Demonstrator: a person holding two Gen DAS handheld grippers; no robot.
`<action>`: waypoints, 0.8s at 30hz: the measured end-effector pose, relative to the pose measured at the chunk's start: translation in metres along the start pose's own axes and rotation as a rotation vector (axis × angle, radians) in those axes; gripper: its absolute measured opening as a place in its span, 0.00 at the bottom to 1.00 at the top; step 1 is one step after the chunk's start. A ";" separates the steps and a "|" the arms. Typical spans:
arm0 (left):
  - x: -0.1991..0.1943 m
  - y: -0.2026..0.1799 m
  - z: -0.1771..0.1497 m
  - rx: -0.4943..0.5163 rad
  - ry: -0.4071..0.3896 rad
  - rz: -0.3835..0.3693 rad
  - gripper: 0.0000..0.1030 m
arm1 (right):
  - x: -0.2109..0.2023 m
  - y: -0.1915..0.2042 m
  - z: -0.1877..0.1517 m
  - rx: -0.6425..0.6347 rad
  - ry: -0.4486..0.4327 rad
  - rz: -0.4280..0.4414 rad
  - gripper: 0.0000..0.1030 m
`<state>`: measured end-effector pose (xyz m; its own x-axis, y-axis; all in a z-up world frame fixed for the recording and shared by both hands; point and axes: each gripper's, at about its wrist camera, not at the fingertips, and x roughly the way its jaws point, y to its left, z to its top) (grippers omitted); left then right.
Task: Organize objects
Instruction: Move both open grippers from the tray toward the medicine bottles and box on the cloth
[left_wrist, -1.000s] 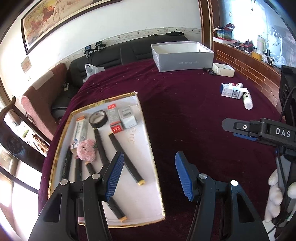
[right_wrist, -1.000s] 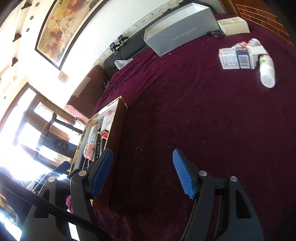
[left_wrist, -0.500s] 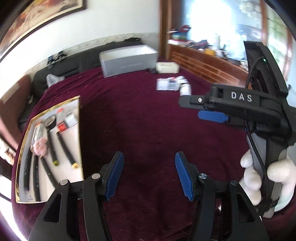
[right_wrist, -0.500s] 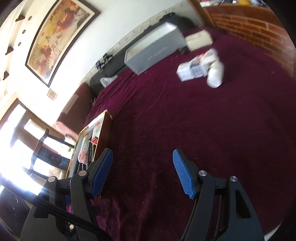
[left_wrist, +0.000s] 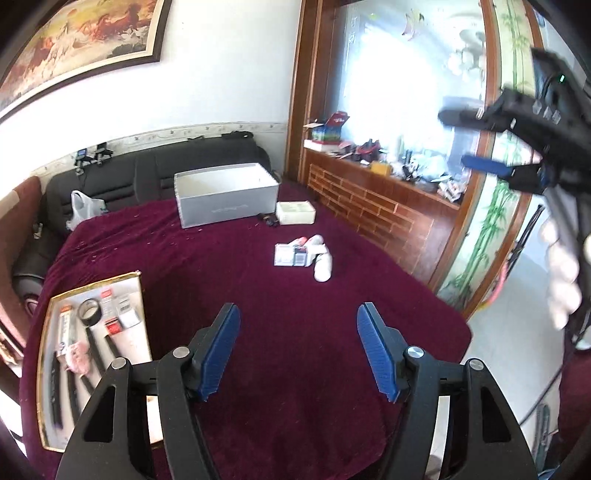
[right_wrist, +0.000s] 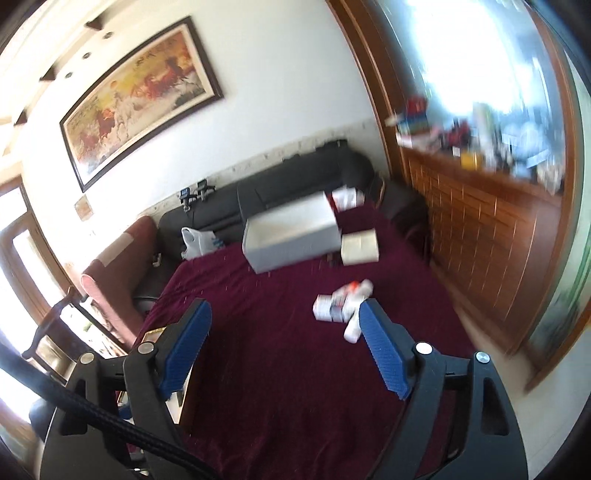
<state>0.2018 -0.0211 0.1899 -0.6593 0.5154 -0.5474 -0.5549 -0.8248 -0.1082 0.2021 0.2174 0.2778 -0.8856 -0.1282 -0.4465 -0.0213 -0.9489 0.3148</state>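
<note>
A large table covered with a dark red cloth (left_wrist: 229, 266) fills most of both views. At its far edge stands an open grey box (left_wrist: 226, 194), and just beside this box, on its right, lies a small flat white box (left_wrist: 295, 213). At the near left corner of the cloth rests a shallow tray with a gold rim (left_wrist: 95, 282); inside it are a roll of black tape (left_wrist: 89, 312), some small packets, a pink fluffy thing (left_wrist: 78, 356) and several long dark sticks. In the middle of the cloth, well apart from the tray and from the grey box, lies a small group: a few little cartons (left_wrist: 291, 255) and a white bottle (left_wrist: 323, 266) on its side, touching them. The left gripper (left_wrist: 298, 349) is held above the near part of the table with its blue pads wide apart and nothing between them. The right gripper (right_wrist: 284, 347) is also wide open and empty; in the left wrist view it appears high at the right, blurred, held by a white-gloved hand (left_wrist: 561, 273). In the right wrist view the bottle is partly hidden behind the right pad.
</note>
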 end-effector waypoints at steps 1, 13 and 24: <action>0.002 0.001 0.002 -0.006 0.006 -0.018 0.58 | -0.005 0.006 0.008 -0.011 -0.005 -0.002 0.80; 0.009 0.020 0.028 0.005 -0.011 -0.145 0.60 | 0.040 0.061 0.013 -0.090 0.094 0.002 0.80; 0.045 0.071 0.006 -0.072 0.094 -0.188 0.60 | 0.123 0.090 -0.009 -0.071 0.238 0.020 0.80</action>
<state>0.1298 -0.0553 0.1630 -0.4957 0.6407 -0.5863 -0.6236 -0.7325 -0.2732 0.0959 0.1134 0.2440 -0.7509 -0.2034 -0.6283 0.0350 -0.9623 0.2697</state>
